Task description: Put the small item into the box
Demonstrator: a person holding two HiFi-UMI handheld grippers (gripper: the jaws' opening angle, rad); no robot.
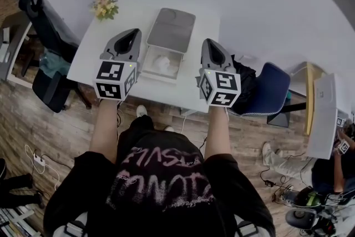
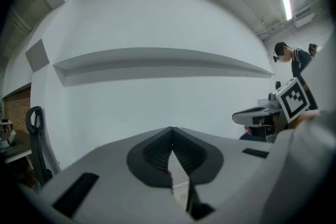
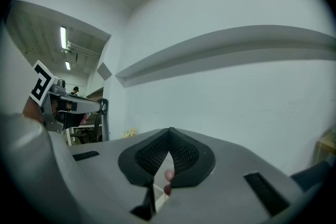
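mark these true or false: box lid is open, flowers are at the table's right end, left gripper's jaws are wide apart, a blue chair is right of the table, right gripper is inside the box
1. The box has its lid open: true.
2. The flowers are at the right end of the table: false, they stand at its far left corner.
3. The left gripper has its jaws wide apart: false, they are together.
4. A blue chair is right of the table: true.
5. The right gripper is inside the box: false, it is held to the right of the box, jaws together.
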